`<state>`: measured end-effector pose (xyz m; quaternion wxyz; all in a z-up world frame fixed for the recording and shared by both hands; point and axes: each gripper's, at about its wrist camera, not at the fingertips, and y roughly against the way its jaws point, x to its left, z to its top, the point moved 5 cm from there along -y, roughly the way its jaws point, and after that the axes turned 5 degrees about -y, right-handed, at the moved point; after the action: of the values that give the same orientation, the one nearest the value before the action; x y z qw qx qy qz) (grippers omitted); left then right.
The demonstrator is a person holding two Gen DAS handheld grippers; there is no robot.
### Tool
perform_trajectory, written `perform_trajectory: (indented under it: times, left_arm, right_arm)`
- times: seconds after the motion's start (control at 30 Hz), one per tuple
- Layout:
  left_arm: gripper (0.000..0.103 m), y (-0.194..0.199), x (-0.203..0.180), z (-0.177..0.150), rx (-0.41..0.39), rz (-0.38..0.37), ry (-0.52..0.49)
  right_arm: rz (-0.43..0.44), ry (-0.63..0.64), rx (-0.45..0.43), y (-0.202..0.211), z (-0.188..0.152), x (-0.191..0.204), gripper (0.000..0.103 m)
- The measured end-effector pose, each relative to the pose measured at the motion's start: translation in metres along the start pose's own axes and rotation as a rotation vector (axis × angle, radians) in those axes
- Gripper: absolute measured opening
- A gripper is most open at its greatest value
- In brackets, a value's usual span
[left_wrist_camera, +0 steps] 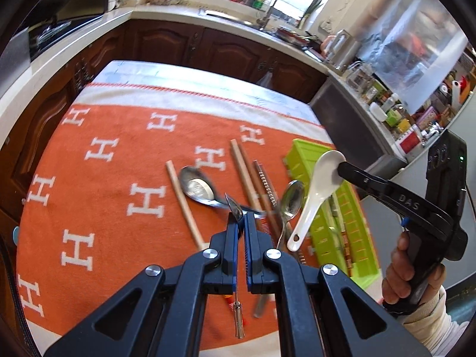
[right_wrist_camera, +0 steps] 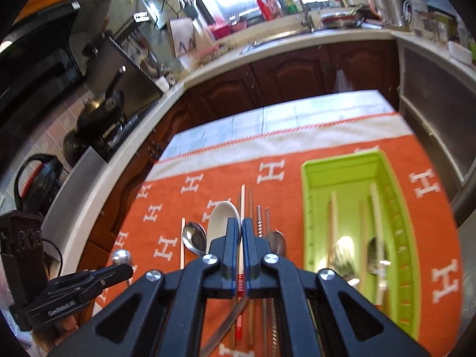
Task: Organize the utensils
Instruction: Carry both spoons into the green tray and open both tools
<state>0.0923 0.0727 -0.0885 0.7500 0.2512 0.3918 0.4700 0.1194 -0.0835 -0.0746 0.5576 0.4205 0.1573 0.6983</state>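
Note:
My left gripper (left_wrist_camera: 241, 217) is shut on a small metal spoon (left_wrist_camera: 234, 208); the spoon's thin handle hangs down under the fingers. In the right wrist view the left gripper (right_wrist_camera: 128, 263) sits low on the left with that spoon's shiny bowl (right_wrist_camera: 121, 257) at its tip. My right gripper (right_wrist_camera: 241, 223) is shut on the bowl of a white ceramic spoon (right_wrist_camera: 221, 223). From the left wrist view the right gripper (left_wrist_camera: 340, 168) holds this white spoon (left_wrist_camera: 318, 187) above the green tray (left_wrist_camera: 300, 151), handle pointing down. Both are lifted off the orange cloth (left_wrist_camera: 119, 163).
On the cloth lie a large metal spoon (left_wrist_camera: 197, 187), a smaller one (left_wrist_camera: 293, 199), wooden chopsticks (left_wrist_camera: 184, 205) and metal chopsticks (left_wrist_camera: 264, 184). The green tray (right_wrist_camera: 342, 163) holds chopsticks and spoons. Dark cabinets and a worktop ring the table. A person's hand (left_wrist_camera: 398, 273) grips the right handle.

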Motion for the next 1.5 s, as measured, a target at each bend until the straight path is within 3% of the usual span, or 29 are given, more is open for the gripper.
perform_trajectory:
  times: [0.23, 0.43, 0.6, 0.77, 1.03, 1.37, 1.5]
  left_arm:
    - [0.002, 0.006, -0.058, 0.025, -0.020, -0.056, -0.086]
    - [0.002, -0.013, -0.114, 0.046, 0.008, -0.121, -0.157]
    - [0.002, -0.053, -0.150, 0.051, 0.075, -0.147, -0.187]
    - [0.002, -0.109, -0.171, 0.039, 0.185, -0.149, -0.181]
    - [0.002, -0.144, -0.169, 0.018, 0.253, -0.112, -0.172]
    - [0.023, -0.126, -0.158, 0.019, 0.227, -0.094, -0.147]
    - [0.024, -0.105, -0.149, 0.023, 0.199, -0.077, -0.136]
  right_arm:
    - [-0.039, 0.004, -0.064, 0.056, 0.020, -0.020, 0.003]
    - [-0.142, 0.044, -0.066, 0.082, 0.033, -0.046, 0.003]
    - [-0.248, 0.136, 0.001, 0.073, 0.029, -0.073, 0.003]
    - [-0.286, 0.215, 0.122, 0.046, 0.010, -0.095, 0.003]
    - [-0.271, 0.204, 0.216, 0.015, -0.012, -0.109, 0.004]
    - [-0.225, 0.139, 0.170, 0.023, -0.002, -0.105, 0.006]
    - [-0.203, 0.122, 0.155, 0.031, 0.001, -0.097, 0.006]
